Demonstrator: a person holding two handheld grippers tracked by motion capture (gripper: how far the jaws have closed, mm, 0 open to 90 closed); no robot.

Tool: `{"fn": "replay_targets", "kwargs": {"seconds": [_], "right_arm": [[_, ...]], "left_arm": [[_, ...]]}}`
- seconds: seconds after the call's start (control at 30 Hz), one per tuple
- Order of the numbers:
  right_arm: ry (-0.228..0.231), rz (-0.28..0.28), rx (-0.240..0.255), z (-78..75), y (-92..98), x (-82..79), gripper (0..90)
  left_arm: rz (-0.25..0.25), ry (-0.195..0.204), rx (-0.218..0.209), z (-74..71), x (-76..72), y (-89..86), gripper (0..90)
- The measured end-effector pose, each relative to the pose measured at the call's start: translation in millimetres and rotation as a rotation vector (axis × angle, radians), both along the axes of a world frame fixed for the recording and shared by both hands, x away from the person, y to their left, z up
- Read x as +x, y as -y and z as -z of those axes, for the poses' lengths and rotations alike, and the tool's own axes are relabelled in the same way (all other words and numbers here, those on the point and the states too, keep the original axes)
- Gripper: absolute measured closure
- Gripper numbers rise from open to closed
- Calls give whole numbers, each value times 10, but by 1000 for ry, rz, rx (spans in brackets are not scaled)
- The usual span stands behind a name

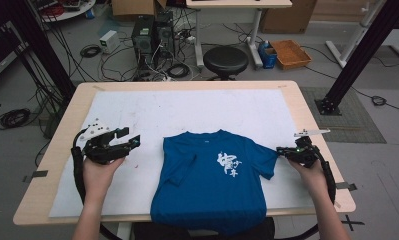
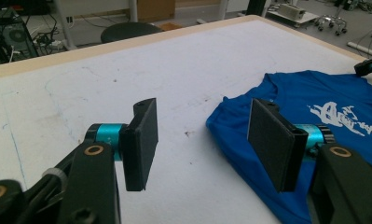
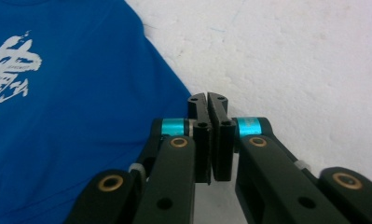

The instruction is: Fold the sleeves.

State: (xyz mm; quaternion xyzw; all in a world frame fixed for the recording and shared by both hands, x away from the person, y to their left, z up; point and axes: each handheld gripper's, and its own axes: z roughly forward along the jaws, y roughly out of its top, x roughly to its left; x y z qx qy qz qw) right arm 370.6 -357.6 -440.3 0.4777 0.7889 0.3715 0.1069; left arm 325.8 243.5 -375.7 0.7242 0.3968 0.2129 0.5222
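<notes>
On the tabletop (image 1: 137, 107), near the person's edge, a blue T-shirt (image 1: 209, 185) lies flat, collar pointing away, its long axis running front to back and its hem overhanging. Right gripper (image 1: 282, 150) sits at the shirt's right sleeve, jaws closed; whether fabric is pinched cannot be told. Left gripper (image 1: 132, 137) stands open, empty, apart from the left sleeve.
</notes>
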Motion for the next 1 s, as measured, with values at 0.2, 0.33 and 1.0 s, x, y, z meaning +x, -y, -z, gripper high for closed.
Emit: {"fn": "replay_targets", "kwargs": {"seconds": [0.2,0.33,1.0], "right_arm": [[45,-16,21,-163,-50,-99,897],[70,-36,31,-337,-177,-181,897],[84,-134,-94,-716,-1512,-83,900]], "left_arm": [[0,-3,-8,-2,8,-16,429],[3,-3,-17,-13,14,-19,429],[46,-28,-17,-7,53,36,429]]}}
